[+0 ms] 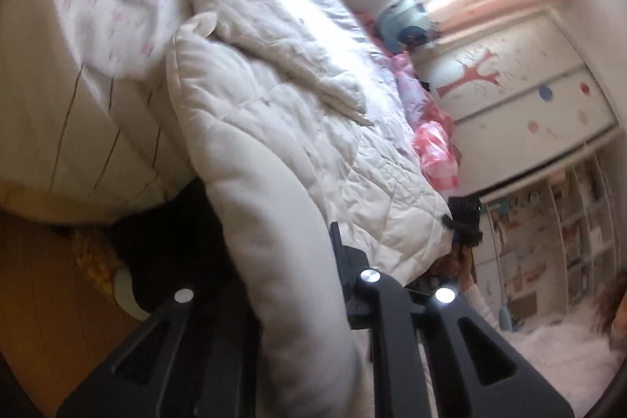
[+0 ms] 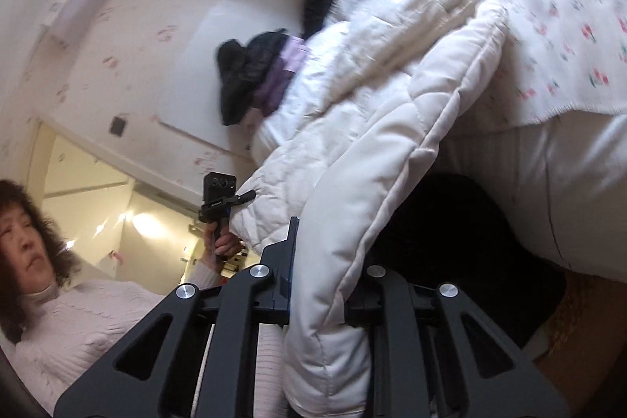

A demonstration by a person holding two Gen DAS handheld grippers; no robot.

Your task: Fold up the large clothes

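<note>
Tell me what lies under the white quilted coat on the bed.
The white quilted coat lies on a floral sheet covering the bed. Its lower edge hangs off, clamped by the right gripper and left gripper. Whatever is beneath the coat's middle is covered.

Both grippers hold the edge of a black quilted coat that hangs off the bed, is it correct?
Only the colour is wrong. Both wrist views show the quilted coat is cream-white, not black. The left gripper and right gripper each grip its edge as it hangs off the bed.
</note>
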